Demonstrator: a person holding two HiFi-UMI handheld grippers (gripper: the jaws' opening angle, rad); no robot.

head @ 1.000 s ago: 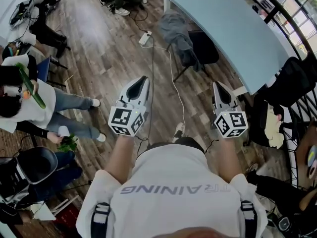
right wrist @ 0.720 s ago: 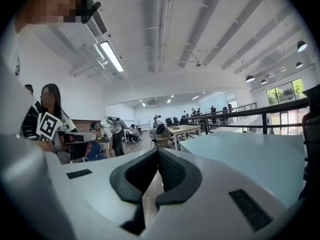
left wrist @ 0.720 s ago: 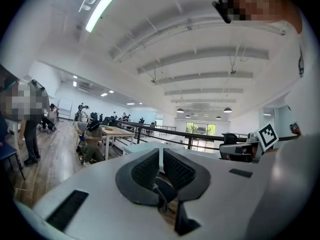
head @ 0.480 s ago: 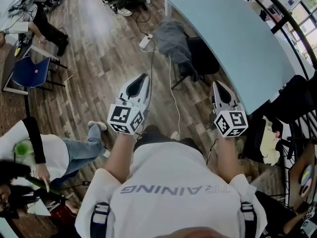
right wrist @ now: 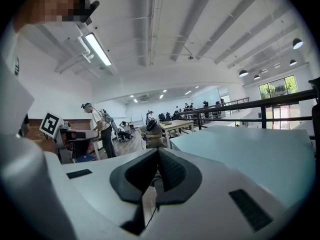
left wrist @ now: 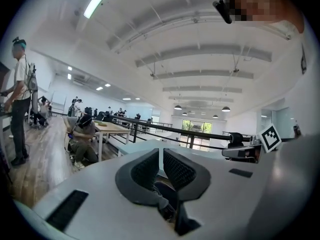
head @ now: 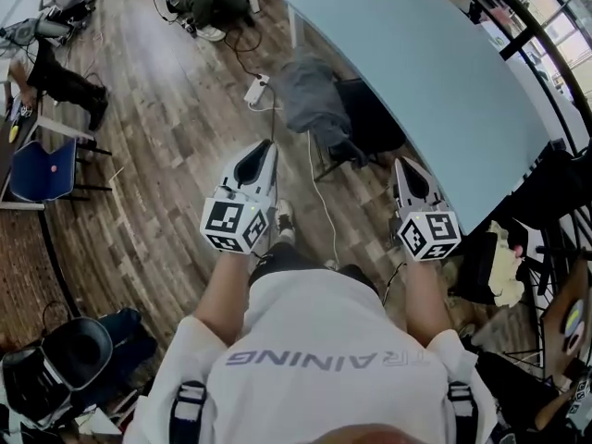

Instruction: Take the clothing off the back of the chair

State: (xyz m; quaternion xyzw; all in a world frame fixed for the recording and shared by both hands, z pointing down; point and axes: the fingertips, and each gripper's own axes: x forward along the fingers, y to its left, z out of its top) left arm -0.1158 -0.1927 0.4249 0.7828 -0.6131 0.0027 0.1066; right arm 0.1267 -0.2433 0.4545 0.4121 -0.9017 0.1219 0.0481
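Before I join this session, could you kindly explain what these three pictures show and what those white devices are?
No robot here: a person wears a head camera and holds a two-jaw gripper in each hand. The head view looks steeply down over their shoulders at the left gripper and right gripper; the cubes with square markers belong to the grippers. The other two pictures come from cameras riding on each gripper, looking along its jaws. Both grippers are shut and hold nothing. Ahead, on the wooden floor, a black chair stands at a pale blue table, with grey clothing draped over its back, not yet touched.
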